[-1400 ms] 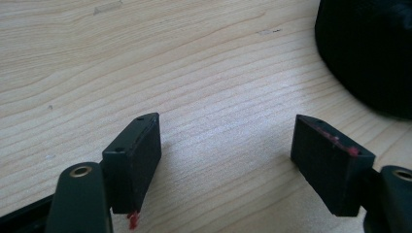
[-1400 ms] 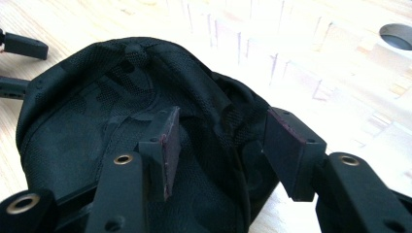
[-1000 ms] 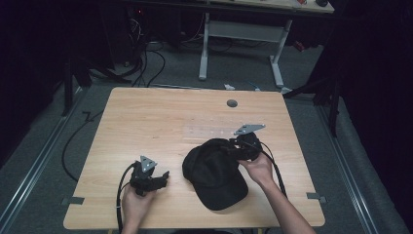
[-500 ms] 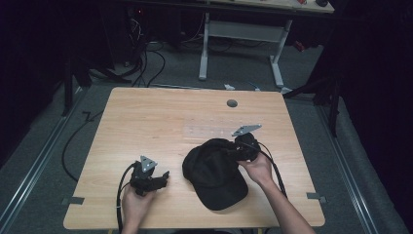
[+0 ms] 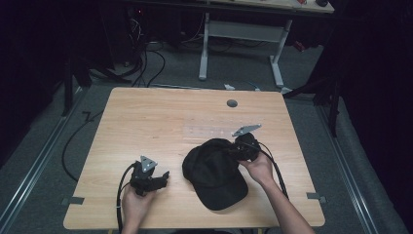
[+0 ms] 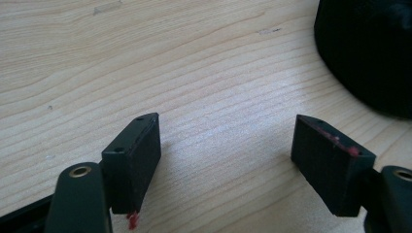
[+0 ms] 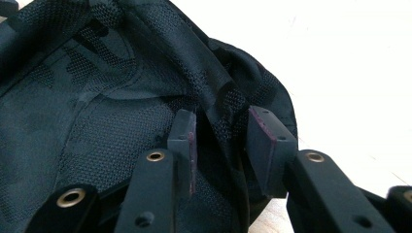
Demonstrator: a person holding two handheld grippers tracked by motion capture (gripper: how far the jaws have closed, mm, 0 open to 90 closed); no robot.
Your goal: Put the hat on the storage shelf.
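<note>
A black cap (image 5: pixel 214 170) lies on the wooden table (image 5: pixel 160 117) near the front, brim toward the person. My right gripper (image 5: pixel 234 150) is at the cap's far right edge. In the right gripper view its jaws straddle a fold of the cap's rim (image 7: pixel 218 104): one pad (image 7: pixel 190 145) is inside the cap and the other (image 7: pixel 265 131) outside. They have just been closing, and a dark gap still shows beside the outer pad. My left gripper (image 5: pixel 163 178) rests low on the table left of the cap, open (image 6: pixel 226 131) with nothing between its pads. The cap (image 6: pixel 369 48) lies beyond it.
A round grommet hole (image 5: pixel 232 103) sits near the table's far edge, and a pale tape patch (image 5: pixel 204 131) lies just behind the cap. A white-legged desk (image 5: pixel 204 48) and floor cables (image 5: pixel 146 63) lie beyond the table.
The right gripper has edged slightly toward the cap's rim. The left hand and the cap have not moved.
</note>
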